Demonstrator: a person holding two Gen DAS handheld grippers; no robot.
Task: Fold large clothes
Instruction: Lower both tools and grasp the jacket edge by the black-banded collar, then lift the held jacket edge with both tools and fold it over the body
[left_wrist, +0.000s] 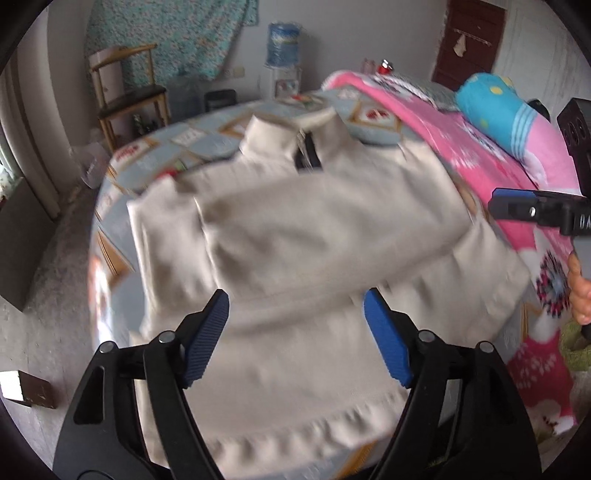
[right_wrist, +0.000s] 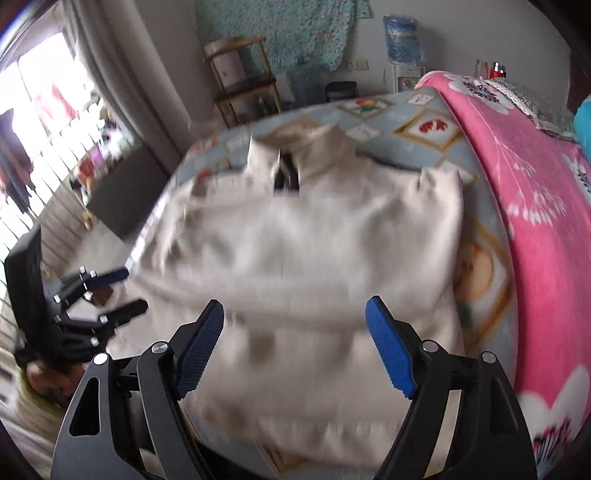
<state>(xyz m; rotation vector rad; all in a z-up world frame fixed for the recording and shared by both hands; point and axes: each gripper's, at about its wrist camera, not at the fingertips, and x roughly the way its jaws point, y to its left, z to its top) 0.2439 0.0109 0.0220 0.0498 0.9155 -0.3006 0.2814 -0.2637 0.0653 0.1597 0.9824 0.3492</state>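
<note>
My left gripper (left_wrist: 295, 332) and right gripper (right_wrist: 295, 339) hang open, empty, above the sweater (left_wrist: 314, 229); its folded sleeves could slide apart on regrasp.

Above the cream sweater (left_wrist: 314, 229) the space is free for both open grippers. On its right side the pink blanket (left_wrist: 509, 166) rises like a ridge. Beyond the collar the patterned bedsheet (right_wrist: 417, 110) lies bare.

A wooden chair (left_wrist: 127, 88) stands near a water dispenser (left_wrist: 282, 55).
</note>
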